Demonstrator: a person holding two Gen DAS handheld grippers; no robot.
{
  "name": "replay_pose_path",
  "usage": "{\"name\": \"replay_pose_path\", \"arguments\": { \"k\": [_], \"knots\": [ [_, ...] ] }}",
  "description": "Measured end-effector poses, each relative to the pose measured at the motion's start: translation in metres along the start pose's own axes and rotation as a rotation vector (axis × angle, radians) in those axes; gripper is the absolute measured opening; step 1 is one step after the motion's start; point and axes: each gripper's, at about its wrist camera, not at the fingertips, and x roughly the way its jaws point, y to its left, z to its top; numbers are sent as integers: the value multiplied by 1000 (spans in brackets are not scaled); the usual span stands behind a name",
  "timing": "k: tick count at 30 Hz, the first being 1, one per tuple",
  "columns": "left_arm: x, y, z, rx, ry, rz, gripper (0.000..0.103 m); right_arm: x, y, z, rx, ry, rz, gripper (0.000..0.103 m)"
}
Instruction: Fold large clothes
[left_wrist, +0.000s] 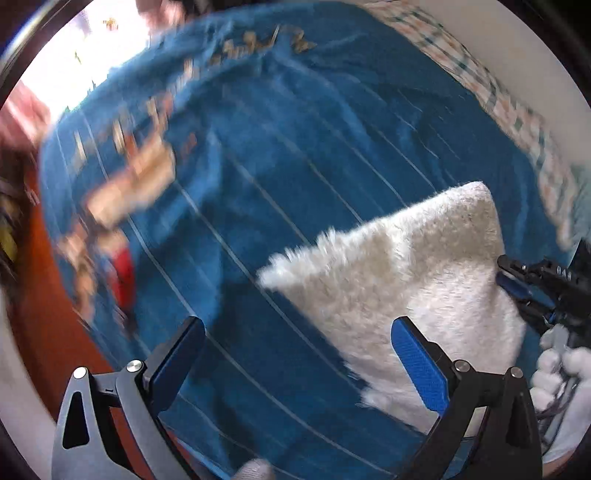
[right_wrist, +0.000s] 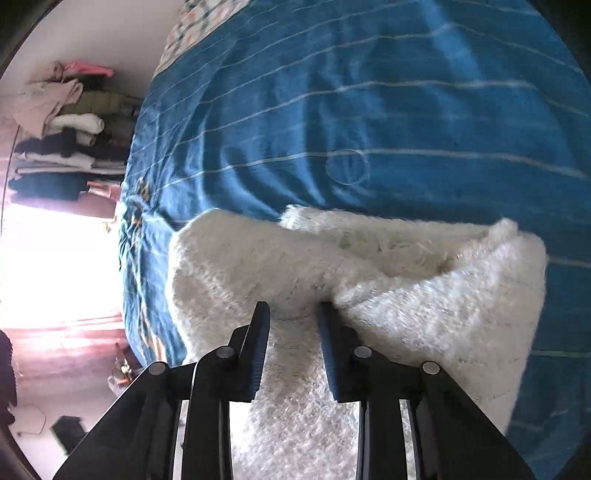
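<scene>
A white fluffy garment (left_wrist: 406, 266) lies partly folded on a blue bedspread (left_wrist: 295, 166) with thin white lines. My left gripper (left_wrist: 303, 343) hangs wide open above the spread, nothing between its blue pads; its right finger sits over the garment's near edge. At the far right, my right gripper (left_wrist: 517, 284) meets the garment's side, held by a white-gloved hand (left_wrist: 561, 373). In the right wrist view, the right gripper (right_wrist: 293, 314) stands narrow with the garment (right_wrist: 240, 266) filling the gap between its fingers, a fold bunched against the right finger. The left view is motion-blurred.
The bedspread (right_wrist: 332, 92) fills most of the right wrist view. A patterned cloth (left_wrist: 517, 110) runs along the bed's far side by a white wall. Stacked clothes (right_wrist: 66, 122) sit on shelves beside a glaring window (right_wrist: 55, 258). Reddish floor (left_wrist: 40, 314) borders the bed.
</scene>
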Motion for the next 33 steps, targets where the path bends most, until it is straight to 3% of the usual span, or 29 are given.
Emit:
{"name": "replay_pose_path", "arguments": {
  "k": [2,4,7,9,10,11,13,16,18,20,22,24,27,30,33],
  "knots": [
    [23,6,-3,-97,81,-113,103,-22,-3,-7,14,8,55,37],
    [47,3,-4,-163,135,-181,103,-51,-16,-27,61,-11,96,57],
    [80,-9,-5,-212,173,-212,102,-92,-34,-72,93,-65,17,62],
    [88,-16,-6,-235,163,-225,82,-110,-50,-111,126,-63,-45,62],
    [88,-21,-7,-235,149,-244,51,-106,-55,-124,143,-57,-58,62],
    [83,-28,-8,-228,131,-268,27,-101,-64,-147,182,-40,-64,62],
    [63,-39,-11,-193,74,-246,13,-80,-78,-181,241,11,-30,62],
    [33,-47,-17,-169,29,-268,10,-28,-84,-212,327,73,70,60],
    [18,-48,-22,-159,16,-272,9,6,-77,-222,328,87,106,51],
    [8,-45,-28,-151,16,-263,8,37,-70,-225,332,100,120,31],
    [12,-40,-30,-141,24,-240,8,55,-65,-221,336,53,110,27],
    [26,-27,-36,-148,56,-207,8,66,-66,-212,339,8,63,27],
    [55,-6,-35,-185,100,-190,9,72,-68,-214,339,67,53,27],
    [56,-5,-29,-202,124,-197,15,64,-66,-221,303,137,30,28],
    [38,-11,-23,-174,130,-196,18,40,-69,-230,291,202,33,41]
  ]
}}
